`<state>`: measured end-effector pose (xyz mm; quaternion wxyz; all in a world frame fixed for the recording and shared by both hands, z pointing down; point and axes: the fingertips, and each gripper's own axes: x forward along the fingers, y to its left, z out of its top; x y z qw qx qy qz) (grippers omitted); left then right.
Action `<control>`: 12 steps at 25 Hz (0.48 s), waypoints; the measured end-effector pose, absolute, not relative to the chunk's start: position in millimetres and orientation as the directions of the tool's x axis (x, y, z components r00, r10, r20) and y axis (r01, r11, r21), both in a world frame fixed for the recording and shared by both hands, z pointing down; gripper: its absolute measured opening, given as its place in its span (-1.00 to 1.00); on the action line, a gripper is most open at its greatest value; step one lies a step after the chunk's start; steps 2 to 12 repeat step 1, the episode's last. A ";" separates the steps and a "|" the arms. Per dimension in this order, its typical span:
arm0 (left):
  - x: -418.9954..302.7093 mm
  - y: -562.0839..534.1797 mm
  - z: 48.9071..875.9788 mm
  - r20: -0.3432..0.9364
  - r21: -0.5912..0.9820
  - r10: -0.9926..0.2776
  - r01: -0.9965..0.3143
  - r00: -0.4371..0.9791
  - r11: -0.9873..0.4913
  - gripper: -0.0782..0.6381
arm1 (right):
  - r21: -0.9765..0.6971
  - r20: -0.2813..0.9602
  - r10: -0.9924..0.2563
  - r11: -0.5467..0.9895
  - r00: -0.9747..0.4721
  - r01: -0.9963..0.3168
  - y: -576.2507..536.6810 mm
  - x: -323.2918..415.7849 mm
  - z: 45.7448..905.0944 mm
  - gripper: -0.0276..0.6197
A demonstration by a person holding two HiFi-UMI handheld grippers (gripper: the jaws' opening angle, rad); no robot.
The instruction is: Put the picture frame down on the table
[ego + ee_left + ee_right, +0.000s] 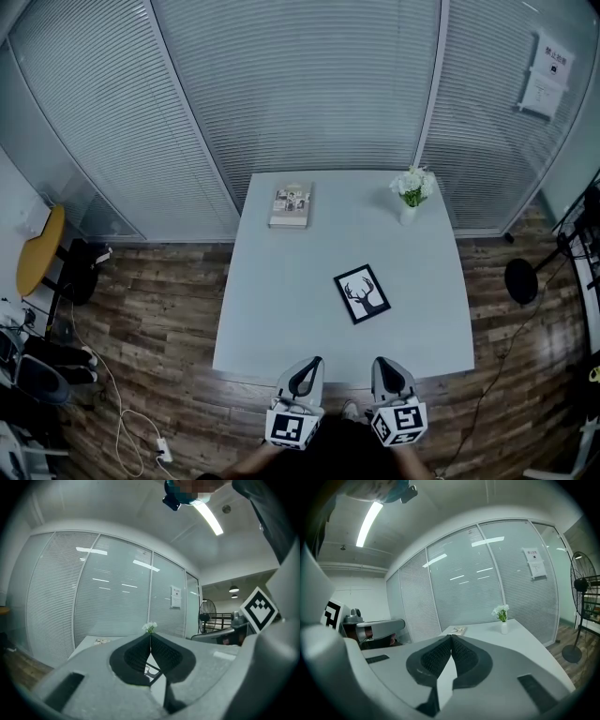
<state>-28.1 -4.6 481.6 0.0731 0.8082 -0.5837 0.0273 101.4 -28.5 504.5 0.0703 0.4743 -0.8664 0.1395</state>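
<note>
Lying flat on the counter (272,309), the picture frame (362,293) seems placed. Hence left gripper (309,370) and right gripper (382,368) (empty) hover clear, jaws together.

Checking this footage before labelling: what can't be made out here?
Frame: right gripper view, hidden behind the right gripper.
Book cover: every view, too small.
Wall notice print: head view, too small.
Person: head view, cut off by the bottom edge.
</note>
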 end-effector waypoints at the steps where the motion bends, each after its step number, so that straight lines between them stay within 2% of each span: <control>1: -27.4 -3.7 482.6 0.132 0.086 -0.939 -0.947 0.317 -0.308 -0.74 | -0.176 0.253 -0.801 0.513 -0.542 -0.840 -27.6 101.9 504.8 -0.88; 12: -27.4 -3.7 482.6 0.132 0.086 -0.939 -0.947 0.317 -0.308 -0.74 | -0.176 0.253 -0.801 0.513 -0.542 -0.840 -27.6 101.9 504.8 -0.88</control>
